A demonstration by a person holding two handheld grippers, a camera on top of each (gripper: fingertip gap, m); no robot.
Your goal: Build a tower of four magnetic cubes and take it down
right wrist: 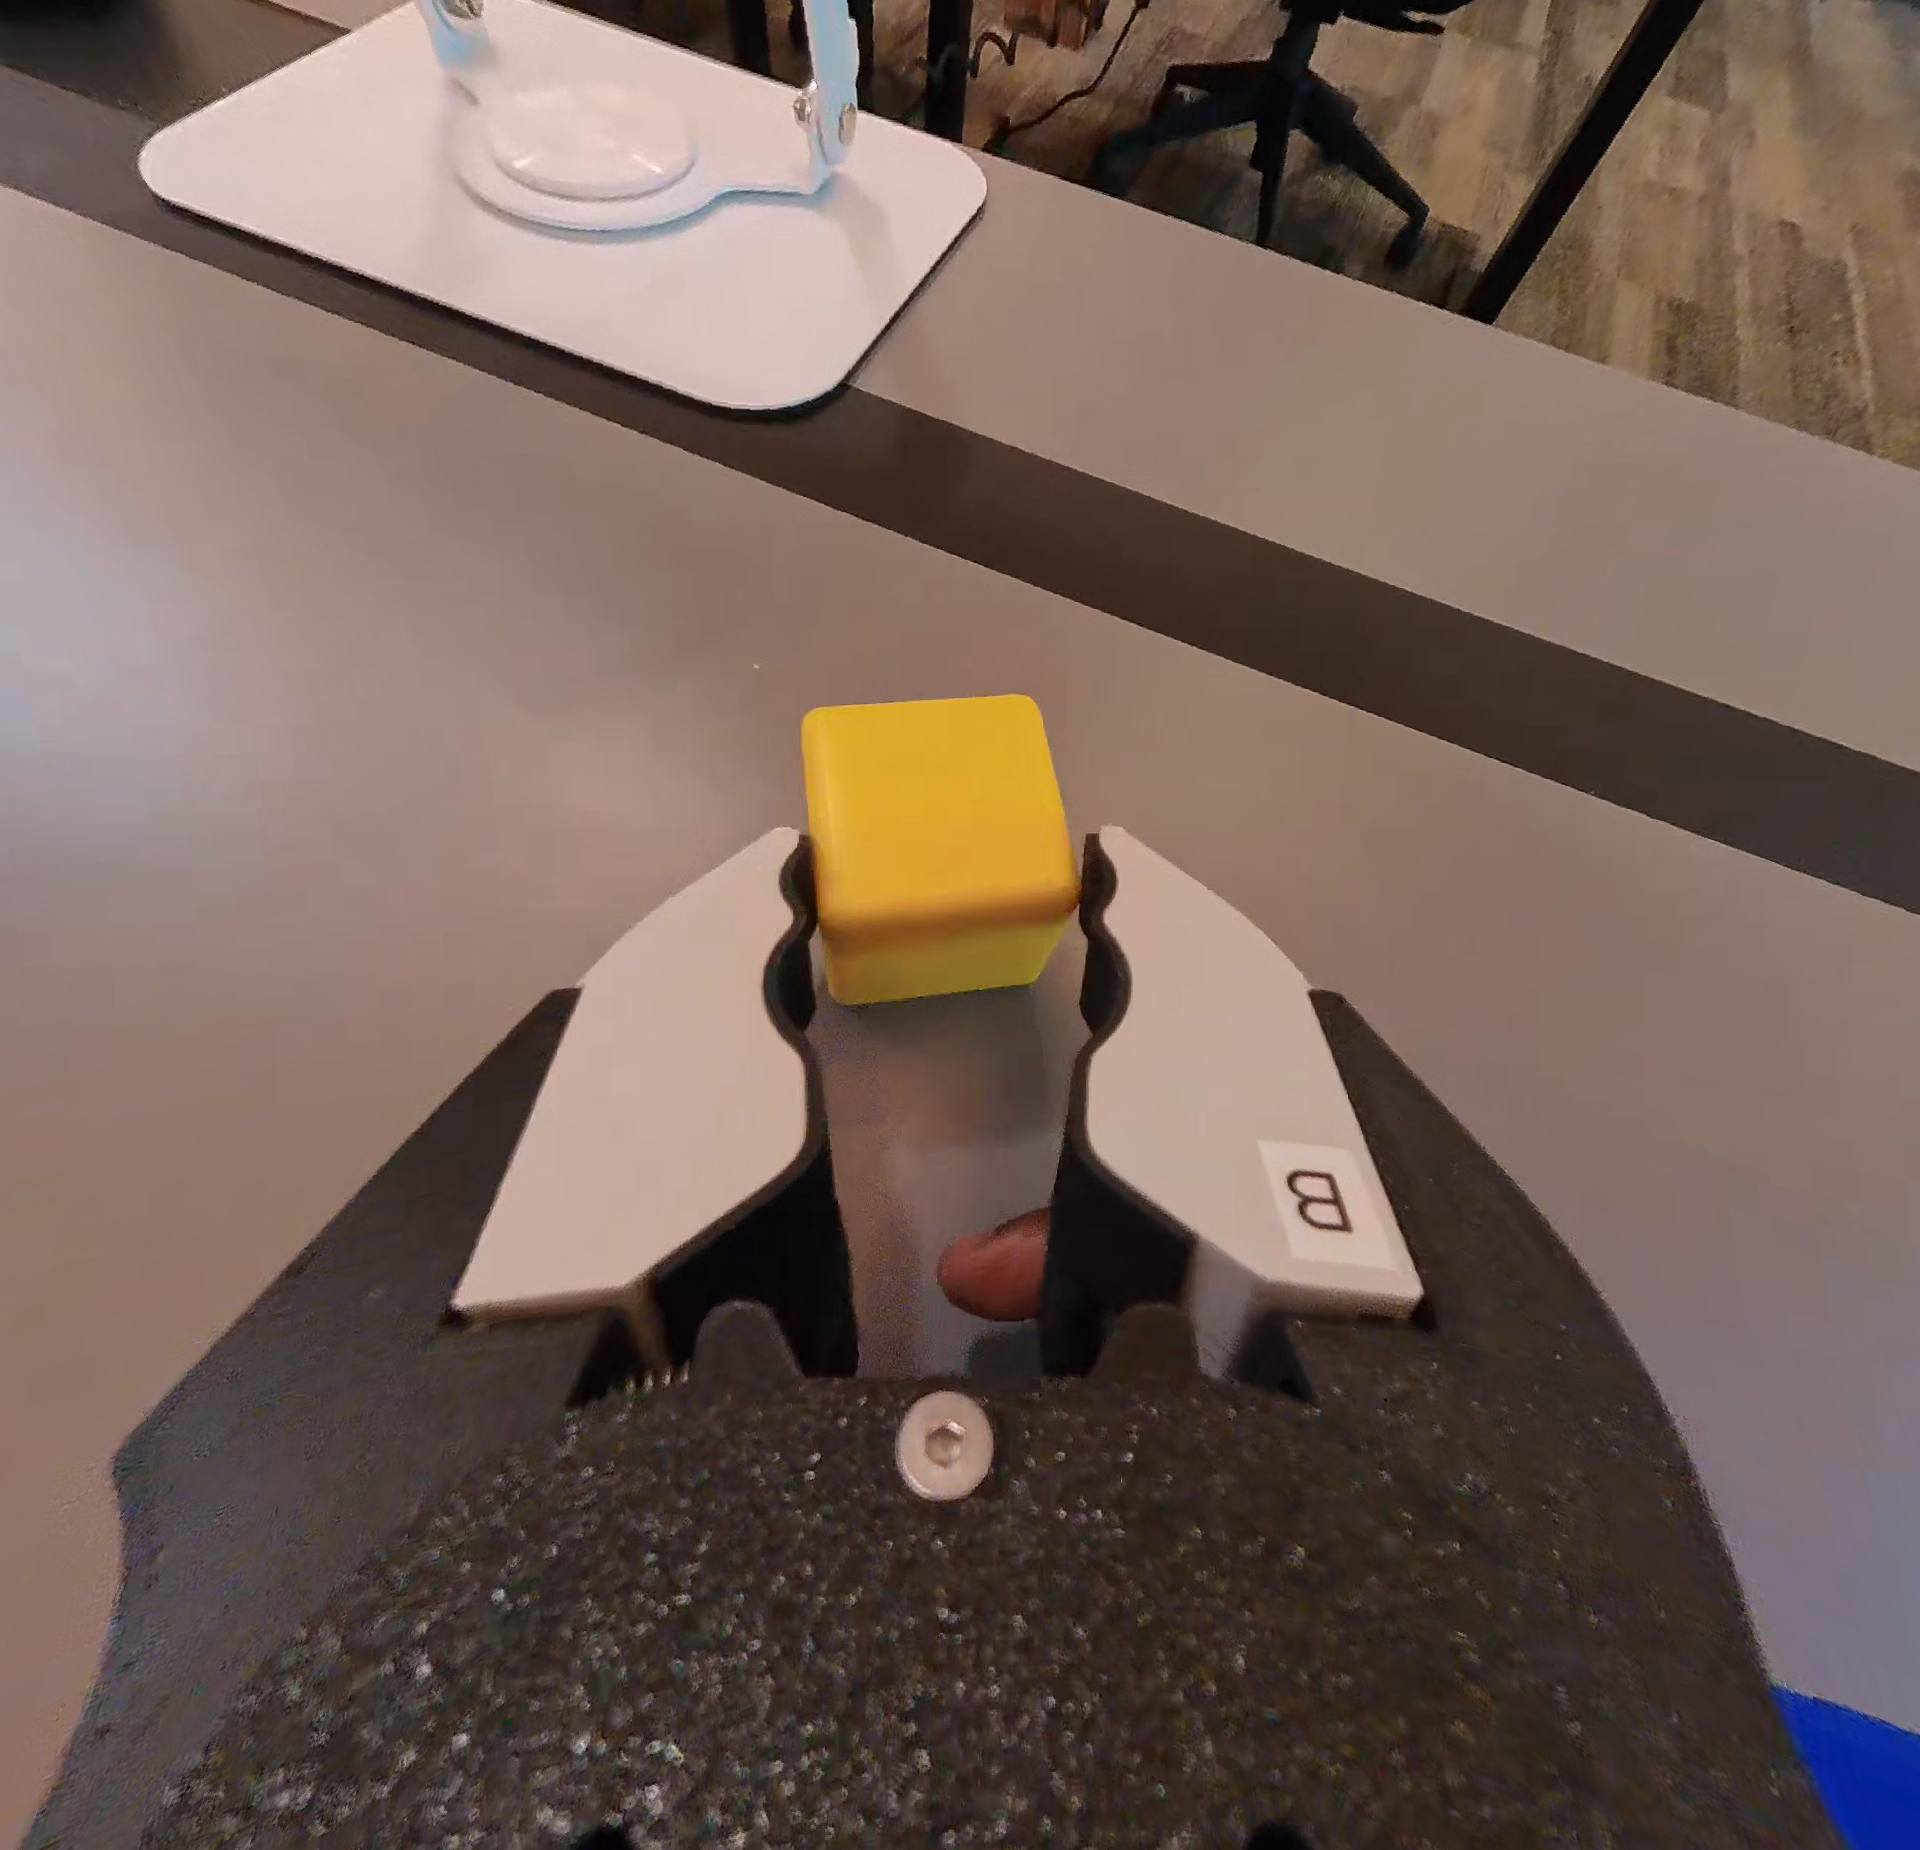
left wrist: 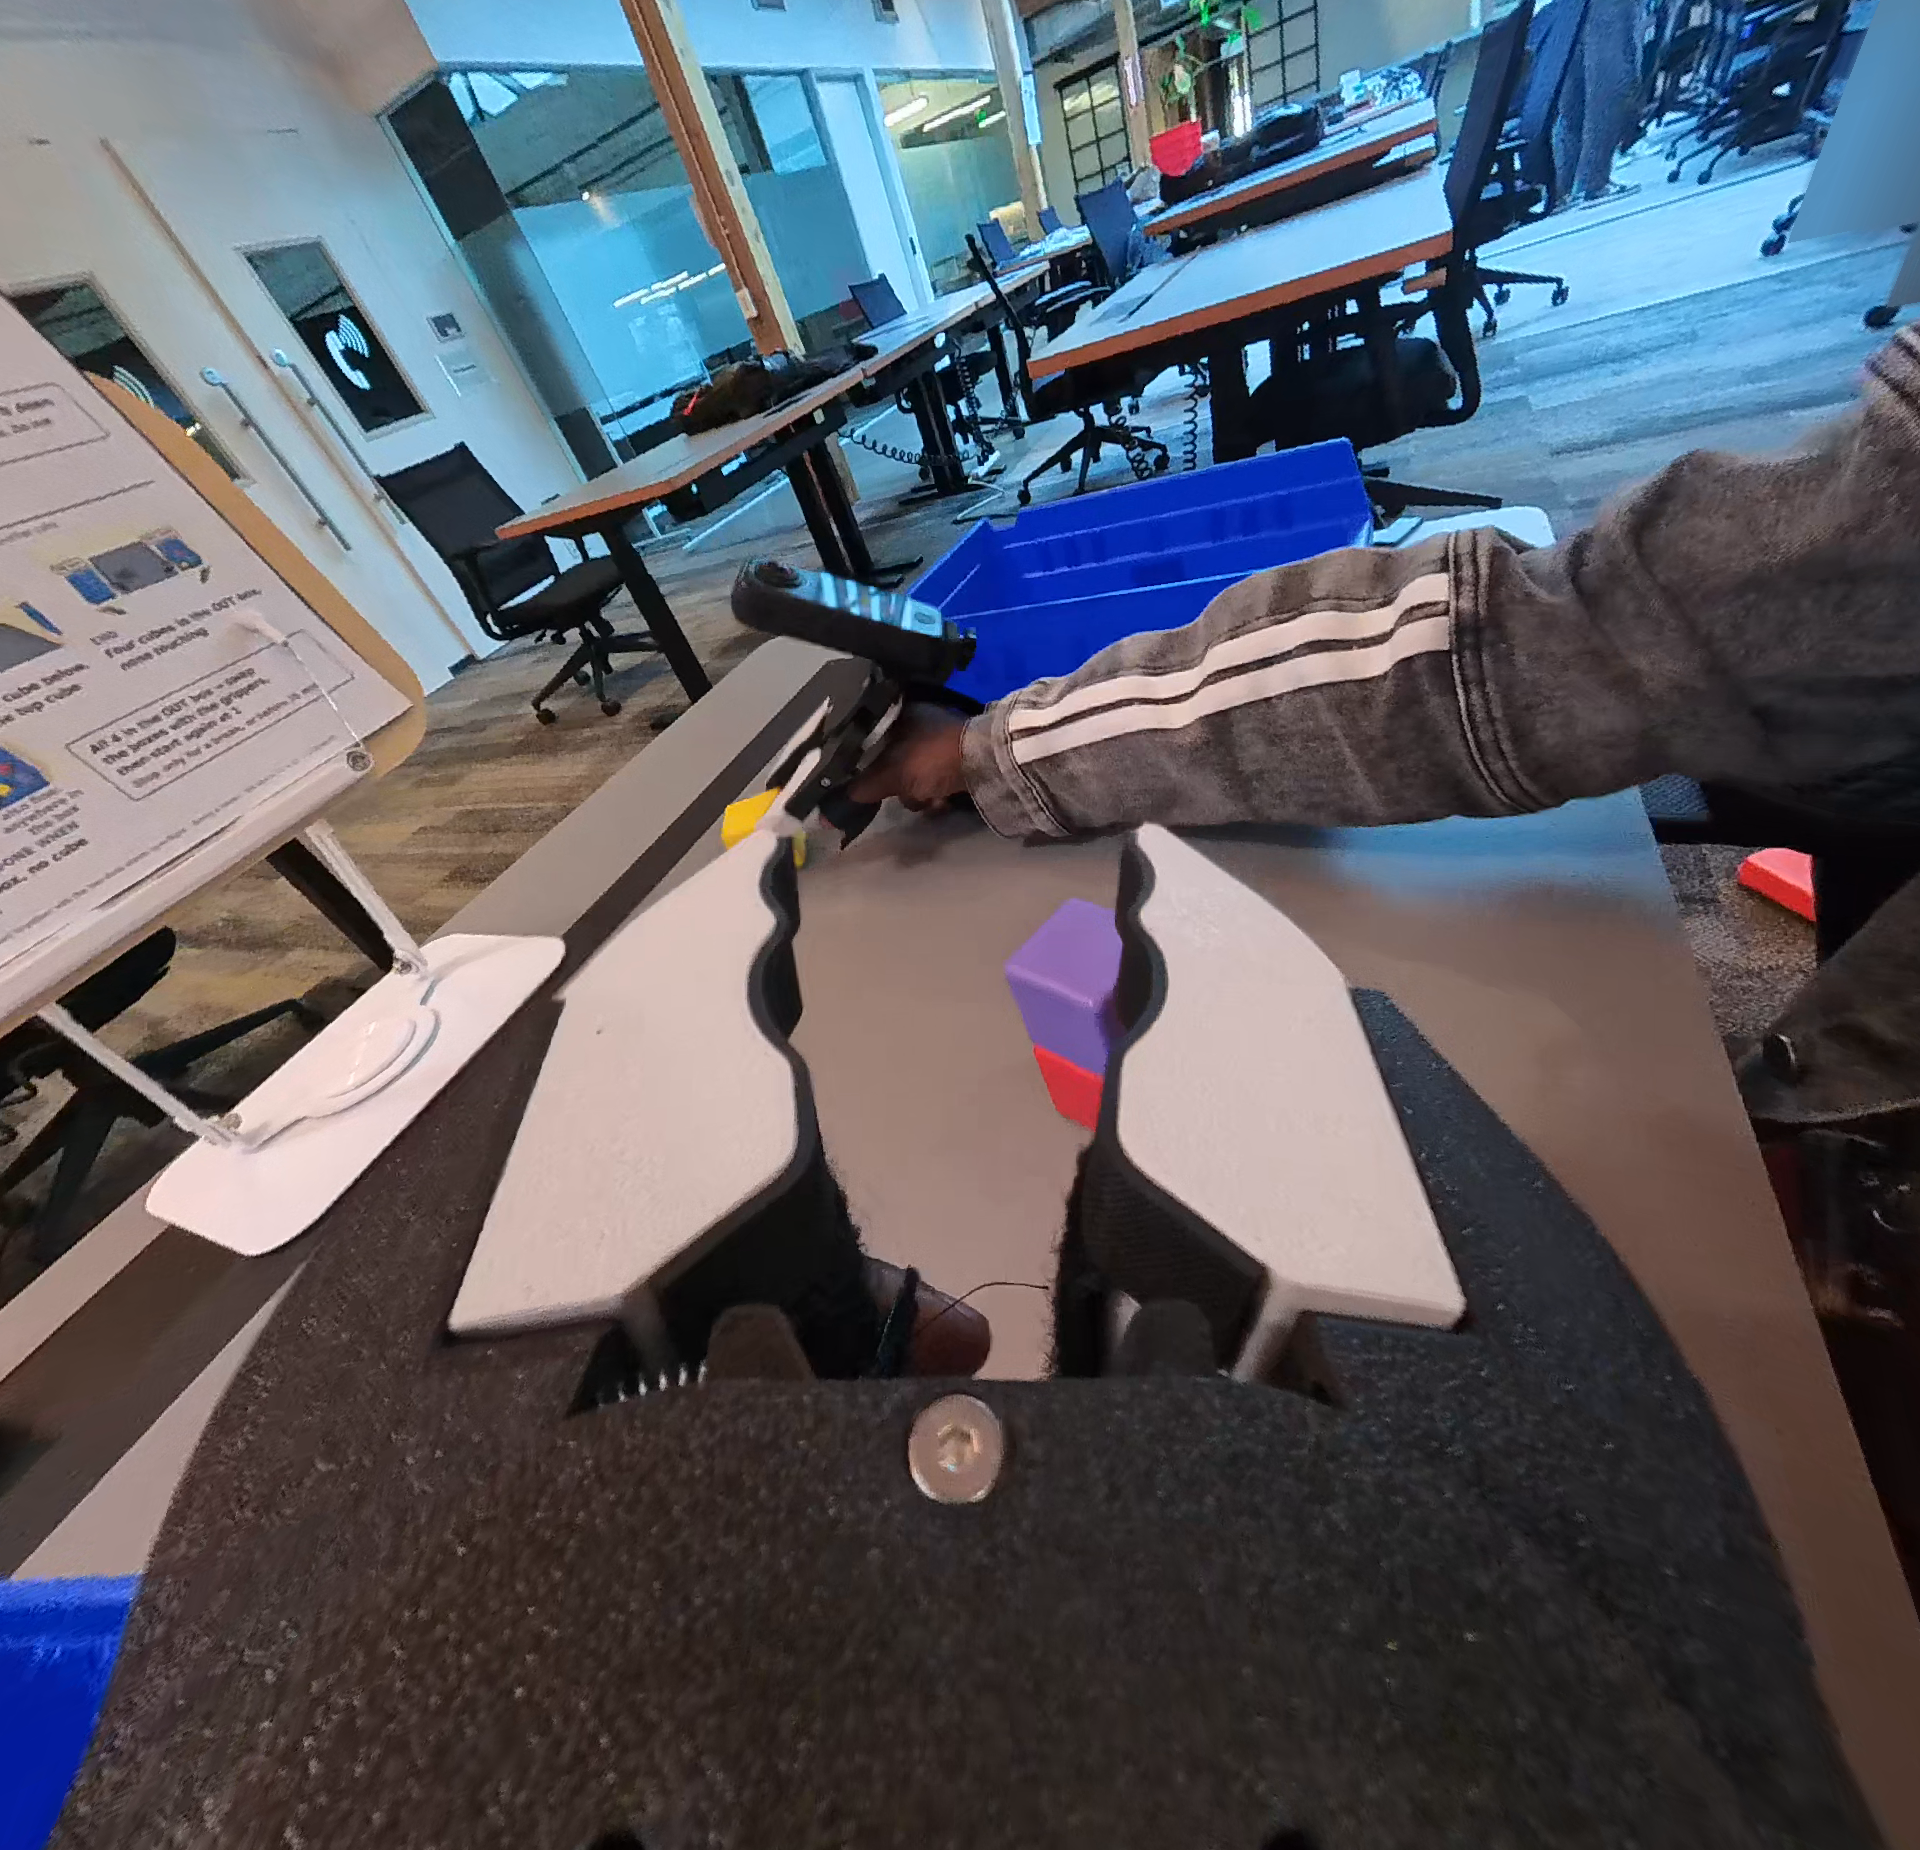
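Claw work on my right side (right wrist: 940, 865) was at the yellow cube (right wrist: 935, 844): both pads sat against its flanks, so I judged it clamped, though the cube looked to be resting on the grey surface (right wrist: 416, 657) and not yet lifted. From the left wrist view the same right claw (left wrist: 790, 813) showed at about 11 o'clock of my left claw, with the yellow cube (left wrist: 750, 818) at its tip near the far edge of the surface. My left claw (left wrist: 956, 927) was spread, gripping nothing; the purple cube (left wrist: 1070, 969) stood just inside its right finger (left wrist: 1226, 1021), possibly brushing it, with a wide gap to the other finger. That purple cube sat on top of a red cube (left wrist: 1070, 1083), so I counted two levels of the tower as stacked. By my reckoning the build was roughly half done: the yellow cube had to go on as the third level, a fourth cube was needed, and I could not spot one with certainty. A red shape (left wrist: 1782, 881) lay at 3 o'clock, off the surface; I could not tell what it was. A blue bin (left wrist: 1143, 553) stood at 12 o'clock. Taking the tower down had not begun.
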